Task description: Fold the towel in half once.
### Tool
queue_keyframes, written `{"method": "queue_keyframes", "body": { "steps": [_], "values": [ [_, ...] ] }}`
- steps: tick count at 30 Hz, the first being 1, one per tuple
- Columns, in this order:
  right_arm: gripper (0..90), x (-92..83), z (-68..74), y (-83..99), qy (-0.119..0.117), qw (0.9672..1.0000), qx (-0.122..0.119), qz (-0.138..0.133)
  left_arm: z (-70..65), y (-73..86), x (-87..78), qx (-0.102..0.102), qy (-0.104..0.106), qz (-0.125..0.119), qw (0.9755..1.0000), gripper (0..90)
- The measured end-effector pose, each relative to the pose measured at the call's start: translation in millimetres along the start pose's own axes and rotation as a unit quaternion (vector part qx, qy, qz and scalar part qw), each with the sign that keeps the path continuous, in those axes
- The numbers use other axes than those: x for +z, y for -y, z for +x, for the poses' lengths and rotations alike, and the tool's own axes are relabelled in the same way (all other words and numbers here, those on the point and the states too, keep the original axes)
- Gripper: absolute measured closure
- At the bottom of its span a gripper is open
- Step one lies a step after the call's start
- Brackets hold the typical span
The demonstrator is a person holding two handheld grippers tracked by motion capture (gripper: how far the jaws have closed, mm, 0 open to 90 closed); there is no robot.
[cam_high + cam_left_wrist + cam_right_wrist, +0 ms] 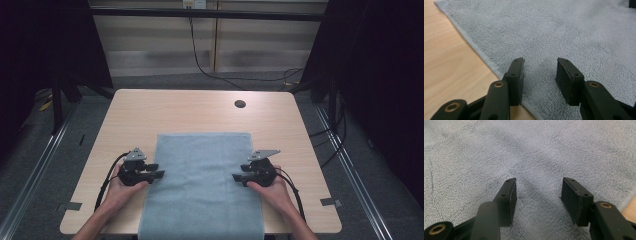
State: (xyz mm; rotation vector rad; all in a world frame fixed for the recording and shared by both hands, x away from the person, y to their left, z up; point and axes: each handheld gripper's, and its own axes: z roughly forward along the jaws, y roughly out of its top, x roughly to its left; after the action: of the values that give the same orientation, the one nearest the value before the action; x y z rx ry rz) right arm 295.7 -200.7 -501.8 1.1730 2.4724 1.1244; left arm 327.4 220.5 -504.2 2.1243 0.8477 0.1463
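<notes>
Pale wood forms the table (150,107), ringed by dark curtains and grey floor, with a small round hole near its far right corner. On it the left gripper (156,170) hovers at the left long edge of a grey-blue towel (202,180), its jaws parted with nothing between them; the left gripper view shows the towel's hemmed edge (477,53) running just under the left-hand jaw, the pads clear of the cloth. Opposite, the right gripper (237,178) sits at the towel's right edge, jaws likewise standing apart and empty over terry pile. The towel lies flat, its long axis running from the near table edge, where it hangs slightly over, toward the far side; its short far hem stops about mid-table. Each gripper points inward across the short axis, facing the other, and each is equally close to its own side hem. Any pinch would likely start there, at the two long edges.
</notes>
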Motion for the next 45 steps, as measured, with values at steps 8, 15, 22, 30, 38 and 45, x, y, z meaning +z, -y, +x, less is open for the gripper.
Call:
{"method": "queue_keyframes", "body": {
  "steps": [8, 15, 22, 30, 38, 45],
  "values": [
    [46.7, -9.3, 12.0, 9.9, -0.017, 0.9998, 0.001, 0.004, -11.2, 8.2, -7.9, 0.001, 0.009, 0.005, 0.9999, 57.4],
    [46.6, -20.2, 27.5, 22.4, -0.033, 0.9994, -0.007, 0.009, -25.4, 20.4, -19.9, -0.001, 0.029, 0.012, 0.9995, 57.3],
    [46.6, -29.9, 48.2, 34.6, -0.056, 0.9982, -0.017, 0.013, -37.9, 33.6, -34.0, -0.011, 0.057, 0.021, 0.9981, 56.5],
    [43.6, -36.5, 38.6, 22.6, -0.059, 0.9982, 0.003, -0.008, -35.9, 11.9, -22.7, -0.005, 0.05, 0.021, 0.9985, 54.0],
    [42.7, -27.2, -25.3, -21.4, -0.002, 0.9983, 0.03, -0.051, 2.7, -26.1, 2.6, -0.045, 0.022, -0.01, 0.9987, 52.0],
    [42.5, 2.0, -60.5, -26.5, 0.026, 0.9984, 0.044, -0.021, 11.9, -15.3, 11.7, -0.032, 0.009, 0.002, 0.9995, 48.8]
  ]
}}
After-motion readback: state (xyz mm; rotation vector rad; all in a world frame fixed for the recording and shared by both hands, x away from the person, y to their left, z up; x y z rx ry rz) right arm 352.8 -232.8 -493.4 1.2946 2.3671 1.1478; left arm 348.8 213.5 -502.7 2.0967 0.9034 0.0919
